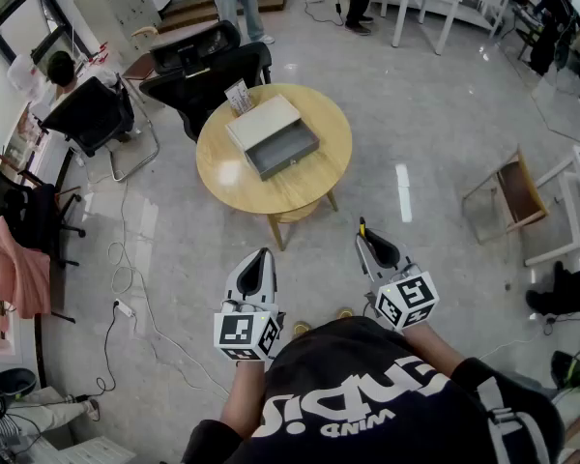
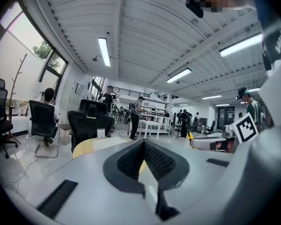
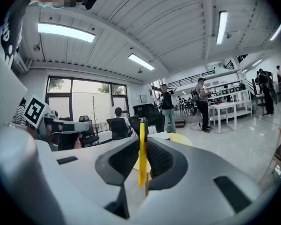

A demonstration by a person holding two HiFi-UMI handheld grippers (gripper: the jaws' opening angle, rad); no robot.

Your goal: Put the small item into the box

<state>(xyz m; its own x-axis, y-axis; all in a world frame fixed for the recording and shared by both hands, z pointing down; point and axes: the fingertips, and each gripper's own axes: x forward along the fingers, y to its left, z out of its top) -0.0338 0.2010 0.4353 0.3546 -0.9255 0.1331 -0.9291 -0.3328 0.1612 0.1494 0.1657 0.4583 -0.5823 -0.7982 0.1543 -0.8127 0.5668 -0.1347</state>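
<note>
A grey box with a pale lid part beside it lies open on the round wooden table, well ahead of both grippers. My right gripper is shut on a thin yellow pen-like item with a dark tip, which stands up between the jaws. My left gripper is shut with nothing between its jaws. Both are held close to the person's body, short of the table. In the gripper views the table top shows only as a yellow edge beyond the jaws.
A small card stand sits at the table's far edge. Black office chairs stand behind the table, a wooden chair to the right. Cables run over the floor at the left. People stand farther back.
</note>
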